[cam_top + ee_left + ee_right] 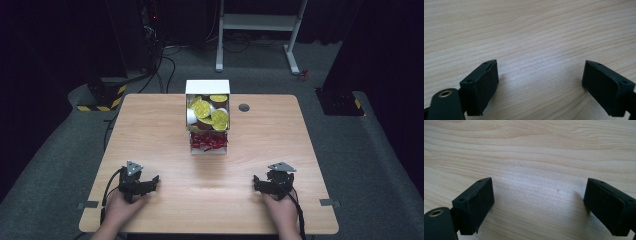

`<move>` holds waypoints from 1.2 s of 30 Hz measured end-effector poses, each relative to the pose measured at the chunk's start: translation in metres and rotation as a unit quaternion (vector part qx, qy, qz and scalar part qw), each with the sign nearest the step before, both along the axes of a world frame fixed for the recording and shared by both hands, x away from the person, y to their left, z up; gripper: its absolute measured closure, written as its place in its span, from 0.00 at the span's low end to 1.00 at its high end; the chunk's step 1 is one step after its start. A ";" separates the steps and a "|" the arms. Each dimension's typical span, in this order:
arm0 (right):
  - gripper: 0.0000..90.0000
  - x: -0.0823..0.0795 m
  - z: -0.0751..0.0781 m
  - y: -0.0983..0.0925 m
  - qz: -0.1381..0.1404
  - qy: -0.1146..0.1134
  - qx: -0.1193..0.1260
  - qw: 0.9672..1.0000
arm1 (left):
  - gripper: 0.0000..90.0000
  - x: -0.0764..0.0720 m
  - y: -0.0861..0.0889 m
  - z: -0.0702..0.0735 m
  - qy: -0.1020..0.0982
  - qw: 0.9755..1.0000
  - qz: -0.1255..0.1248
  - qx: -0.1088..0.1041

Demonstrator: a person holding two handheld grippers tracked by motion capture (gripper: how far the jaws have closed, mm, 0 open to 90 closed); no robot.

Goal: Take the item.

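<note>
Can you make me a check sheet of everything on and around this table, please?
Surface: wooden table, bare wood between the grippers.
Job's things: white box at the far middle, holding yellow-lidded cups and red shredded paper.
Clutter: nothing seen, just a small grey round cap set in the tabletop.
Grippers: left gripper and right gripper near the front edge, fingers open, holding nothing.
Cables: one cable trails from the left gripper.
Surroundings: grey floor, white stand behind.

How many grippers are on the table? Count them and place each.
2. The left gripper rests near the table's front-left edge, jaws open; the right gripper near the front-right, jaws open. Both lie short of the white box.
</note>
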State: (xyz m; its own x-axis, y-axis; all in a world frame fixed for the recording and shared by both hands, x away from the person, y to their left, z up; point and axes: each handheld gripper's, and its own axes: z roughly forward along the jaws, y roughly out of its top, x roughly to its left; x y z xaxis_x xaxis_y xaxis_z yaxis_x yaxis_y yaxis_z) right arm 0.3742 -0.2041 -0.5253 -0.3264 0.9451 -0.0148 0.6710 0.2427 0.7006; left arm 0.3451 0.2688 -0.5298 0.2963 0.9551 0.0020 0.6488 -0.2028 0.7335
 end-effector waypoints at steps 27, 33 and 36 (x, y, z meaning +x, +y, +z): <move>0.11 -0.001 0.000 -0.001 0.007 0.000 0.001 1.000 | 0.16 0.000 0.001 0.000 0.001 1.000 -0.006 -0.001; 0.14 -0.004 0.000 0.001 0.024 -0.003 0.001 1.000 | 0.16 0.000 0.001 0.000 0.001 1.000 -0.006 -0.001; 0.16 -0.005 0.001 0.001 0.041 -0.004 0.000 0.999 | 0.16 0.000 0.001 0.000 0.001 1.000 -0.006 0.000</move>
State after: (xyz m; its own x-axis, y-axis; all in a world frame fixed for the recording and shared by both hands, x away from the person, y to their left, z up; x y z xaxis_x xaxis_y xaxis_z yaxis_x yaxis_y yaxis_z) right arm 0.3695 -0.2028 -0.5245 -0.4022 0.9154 -0.0172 0.6429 0.2957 0.7065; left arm 0.3451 0.2702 -0.5296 0.3082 0.9513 0.0017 0.6473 -0.2110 0.7324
